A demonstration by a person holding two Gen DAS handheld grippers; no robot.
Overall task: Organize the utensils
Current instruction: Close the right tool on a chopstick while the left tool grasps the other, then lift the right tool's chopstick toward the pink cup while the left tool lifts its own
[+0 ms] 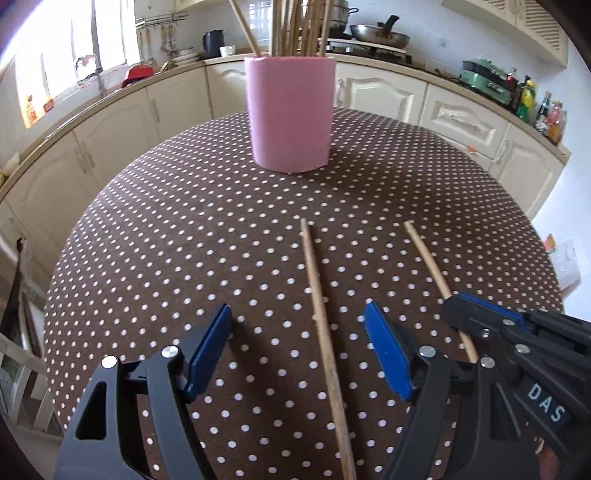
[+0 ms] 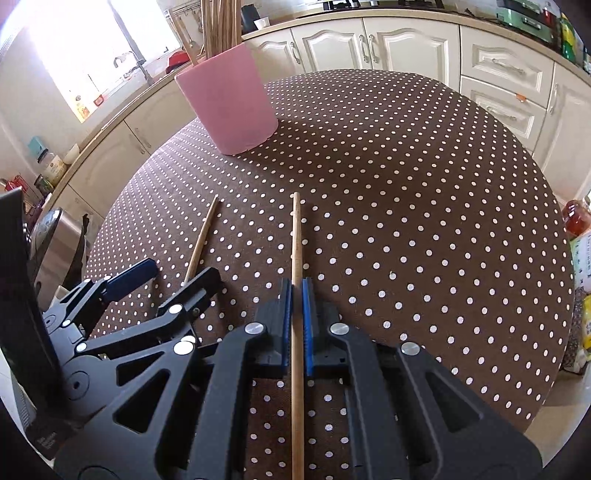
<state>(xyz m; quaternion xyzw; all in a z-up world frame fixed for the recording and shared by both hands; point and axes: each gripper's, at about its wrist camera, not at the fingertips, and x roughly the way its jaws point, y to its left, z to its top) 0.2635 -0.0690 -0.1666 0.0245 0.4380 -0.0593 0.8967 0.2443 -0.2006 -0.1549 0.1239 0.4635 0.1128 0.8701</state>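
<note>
Two wooden chopsticks lie on the polka-dot table (image 1: 184,240). My left gripper (image 1: 297,328) is open, its blue pads either side of one chopstick (image 1: 321,325) without touching it. My right gripper (image 2: 296,286) is shut on the other chopstick (image 2: 296,236), which also shows in the left wrist view (image 1: 424,254). A pink cylindrical holder (image 1: 290,114) with several chopsticks stands at the far side of the table; it also shows in the right wrist view (image 2: 229,99). The left gripper (image 2: 173,273) and its chopstick (image 2: 201,240) show at the right wrist view's left.
Cream kitchen cabinets (image 1: 388,96) and a counter with a wok (image 1: 380,35), bottles (image 1: 528,96) and dishes ring the table. A chair (image 1: 22,332) stands at the left. A metal bin (image 2: 55,240) sits beside the table.
</note>
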